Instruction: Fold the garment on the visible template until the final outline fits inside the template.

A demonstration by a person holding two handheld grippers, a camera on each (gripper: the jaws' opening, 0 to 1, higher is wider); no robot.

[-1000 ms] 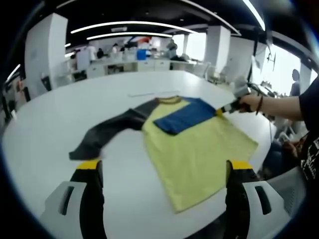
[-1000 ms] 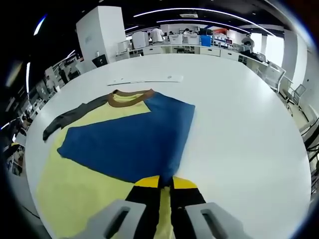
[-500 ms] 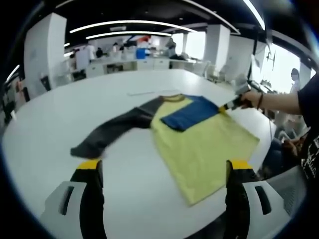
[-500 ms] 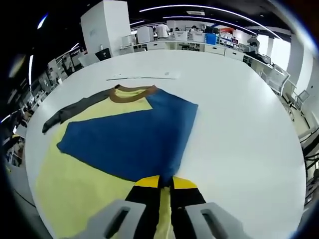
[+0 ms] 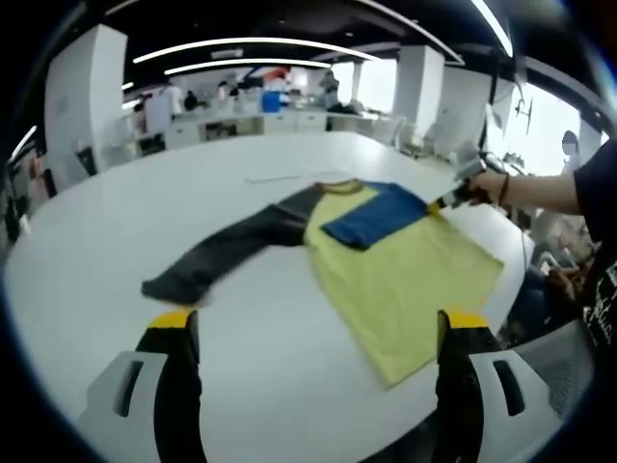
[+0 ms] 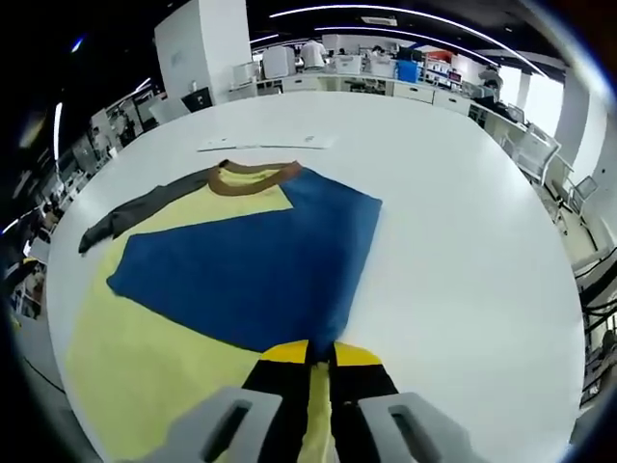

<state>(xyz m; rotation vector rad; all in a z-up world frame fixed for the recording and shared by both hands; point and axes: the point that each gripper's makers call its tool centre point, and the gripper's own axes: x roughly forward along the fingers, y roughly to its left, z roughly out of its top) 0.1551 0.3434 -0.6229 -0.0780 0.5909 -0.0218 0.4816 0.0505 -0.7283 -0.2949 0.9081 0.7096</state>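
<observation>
Pinching the tip of the blue sleeve (image 6: 253,280), the fingers (image 6: 285,353) of my right gripper (image 6: 310,354) sit closed almost to touching, yellow tips side by side with the cloth caught between them. From that pinch the sleeve lies folded across the chest of the yellow garment (image 6: 145,357), its blue panel spreading up to the brown collar (image 6: 249,177). In the left gripper view the same gripper reaches in from the right, a hand (image 5: 494,185) holding it at the garment's far edge.

My left gripper (image 5: 318,328) has its fingers (image 5: 174,333) set wide apart and holds nothing; they stand over bare bench (image 5: 116,222) on the near side of the garment, touching no cloth that I can see.

The garment lies flat on the round white bench, yellow body (image 5: 405,280) toward the bench's right edge, its lower corner close to that edge. The dark grey sleeve (image 5: 227,246) is stretched out away from the body, unfolded, its cuff end nearest my left fingers.

Just beyond the collar a thin pale strip (image 6: 265,143) lies on the bench; I cannot make out what it is. I cannot pick out any template outline under the cloth. Behind the bench, desks and white pillars blur at the fisheye's margin, and a person's dark sleeve (image 5: 600,207) is cut off at the right.
</observation>
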